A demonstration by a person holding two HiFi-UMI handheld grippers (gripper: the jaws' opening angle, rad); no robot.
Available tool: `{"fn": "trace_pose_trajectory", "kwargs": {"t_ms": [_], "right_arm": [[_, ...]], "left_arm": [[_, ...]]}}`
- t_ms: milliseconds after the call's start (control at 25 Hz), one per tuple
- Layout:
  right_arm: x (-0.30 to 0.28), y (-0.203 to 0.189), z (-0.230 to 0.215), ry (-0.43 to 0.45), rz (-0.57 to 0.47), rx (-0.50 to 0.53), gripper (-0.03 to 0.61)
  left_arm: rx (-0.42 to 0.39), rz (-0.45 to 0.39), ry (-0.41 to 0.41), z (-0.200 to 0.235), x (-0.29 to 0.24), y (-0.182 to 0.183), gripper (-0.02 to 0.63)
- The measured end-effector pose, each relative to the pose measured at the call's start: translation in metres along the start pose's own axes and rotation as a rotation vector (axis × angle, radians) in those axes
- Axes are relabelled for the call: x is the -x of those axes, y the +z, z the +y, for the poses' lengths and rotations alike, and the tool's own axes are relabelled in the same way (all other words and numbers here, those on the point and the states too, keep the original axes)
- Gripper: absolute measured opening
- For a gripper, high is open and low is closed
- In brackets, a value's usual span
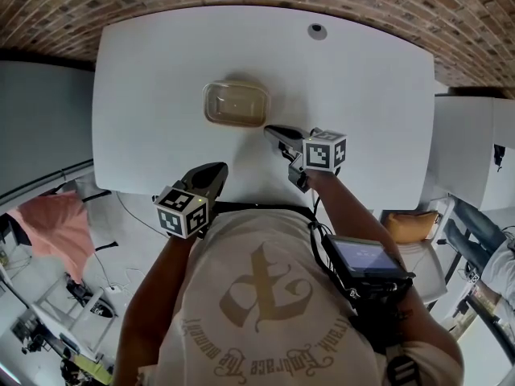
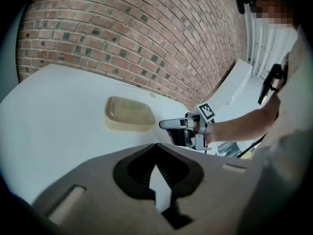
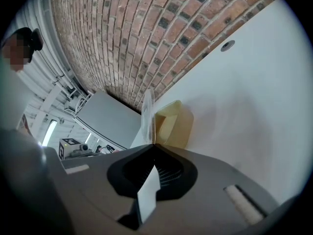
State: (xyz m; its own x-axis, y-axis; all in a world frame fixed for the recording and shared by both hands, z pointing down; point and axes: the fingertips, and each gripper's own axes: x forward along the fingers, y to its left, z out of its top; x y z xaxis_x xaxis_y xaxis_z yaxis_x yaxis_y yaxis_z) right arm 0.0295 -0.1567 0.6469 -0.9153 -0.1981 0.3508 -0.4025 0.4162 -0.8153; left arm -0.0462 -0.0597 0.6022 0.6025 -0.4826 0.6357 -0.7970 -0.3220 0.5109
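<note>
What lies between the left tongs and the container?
Only bare white table lies between the left tongs and the container; the head view shows it.

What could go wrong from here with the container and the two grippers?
1. The right gripper, jaws together, sits at the corner of the lidded container. A nudge would probably slide the container across the white table rather than grip it.
2. The left gripper, also shut, is at the table's near edge, away from the container, so nothing braces it.
</note>
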Motion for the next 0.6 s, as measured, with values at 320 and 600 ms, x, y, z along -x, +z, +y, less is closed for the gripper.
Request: {"fn": "trace_pose_trajectory", "kwargs": {"t_ms": [320, 600], "right_arm": [[0.011, 0.001, 0.010, 0.042, -0.013, -0.001, 0.009], [0.025, -0.001, 0.017, 0.058, -0.028, 0.015, 0.008]], "left_arm": [[-0.004, -0.026, 0.025, -0.007, 0.005, -0.001, -0.002], [0.001, -0.061, 0.053, -0.013, 0.013, -0.003, -0.002]]}}
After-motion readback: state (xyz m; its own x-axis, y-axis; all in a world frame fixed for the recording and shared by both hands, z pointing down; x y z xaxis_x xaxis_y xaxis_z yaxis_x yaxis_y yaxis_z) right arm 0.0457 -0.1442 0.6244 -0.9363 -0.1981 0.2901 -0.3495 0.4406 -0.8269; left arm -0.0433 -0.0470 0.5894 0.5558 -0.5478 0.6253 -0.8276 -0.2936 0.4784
